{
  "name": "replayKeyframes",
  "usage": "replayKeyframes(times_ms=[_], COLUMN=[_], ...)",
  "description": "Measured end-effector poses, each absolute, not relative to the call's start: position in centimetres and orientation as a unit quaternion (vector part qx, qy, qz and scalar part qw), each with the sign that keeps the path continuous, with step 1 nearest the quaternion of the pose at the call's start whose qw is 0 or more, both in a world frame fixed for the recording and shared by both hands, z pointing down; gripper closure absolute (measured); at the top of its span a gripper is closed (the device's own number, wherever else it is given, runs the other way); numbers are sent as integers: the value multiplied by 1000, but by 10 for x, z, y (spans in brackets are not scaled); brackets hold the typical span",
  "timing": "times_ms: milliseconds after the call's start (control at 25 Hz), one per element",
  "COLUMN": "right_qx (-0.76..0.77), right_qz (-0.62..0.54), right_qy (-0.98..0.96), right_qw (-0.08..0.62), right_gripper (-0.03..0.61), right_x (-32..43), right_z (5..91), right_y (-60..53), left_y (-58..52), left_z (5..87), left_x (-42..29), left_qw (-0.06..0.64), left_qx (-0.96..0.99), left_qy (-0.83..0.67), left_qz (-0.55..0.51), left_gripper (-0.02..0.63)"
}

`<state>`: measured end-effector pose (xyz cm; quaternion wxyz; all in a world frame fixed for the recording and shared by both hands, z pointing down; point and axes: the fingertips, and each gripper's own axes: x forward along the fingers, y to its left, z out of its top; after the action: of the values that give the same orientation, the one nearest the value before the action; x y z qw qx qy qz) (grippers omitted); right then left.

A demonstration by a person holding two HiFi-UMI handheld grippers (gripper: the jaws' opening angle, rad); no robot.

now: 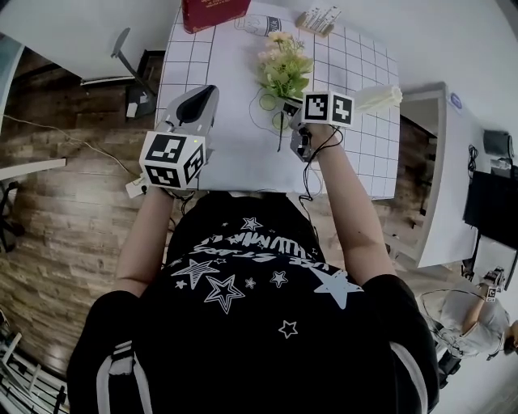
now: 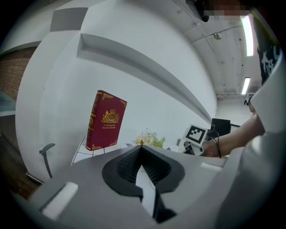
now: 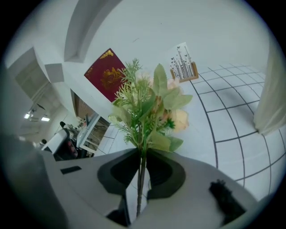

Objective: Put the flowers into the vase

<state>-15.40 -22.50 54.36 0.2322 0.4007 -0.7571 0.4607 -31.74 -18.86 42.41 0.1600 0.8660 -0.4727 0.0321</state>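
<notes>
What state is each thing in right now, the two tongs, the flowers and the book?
flowers: held by the stems, heads beyond the tips.
right tongs: shut on the flowers.
left tongs: shut, nothing between them.
red book: closed, standing upright.

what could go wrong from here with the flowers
The right gripper pinches the flowers only by their thin stems, so the leafy top could swing or slip. The red book stands upright just beyond them on the table; a wide carry might knock it over.
</notes>
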Motion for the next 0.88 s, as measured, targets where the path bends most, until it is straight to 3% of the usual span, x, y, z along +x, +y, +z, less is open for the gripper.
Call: replayKeyframes(times_ms=[400,880], right_qx=[316,261], right_qz=[409,297], right_qy=[-849,-918], right_qw=[104,-14], right_gripper=[523,523], right_x=[-154,-79], right_z=[424,280], right_y=[-212,-199], left_y=[-186,-182], left_z=[410,381], left_x=[-267,-171], left_qw=[142,98], left_qx=[864,877], left_qy=[-480,-465], left_qz=[44,64], left_gripper=[604,604])
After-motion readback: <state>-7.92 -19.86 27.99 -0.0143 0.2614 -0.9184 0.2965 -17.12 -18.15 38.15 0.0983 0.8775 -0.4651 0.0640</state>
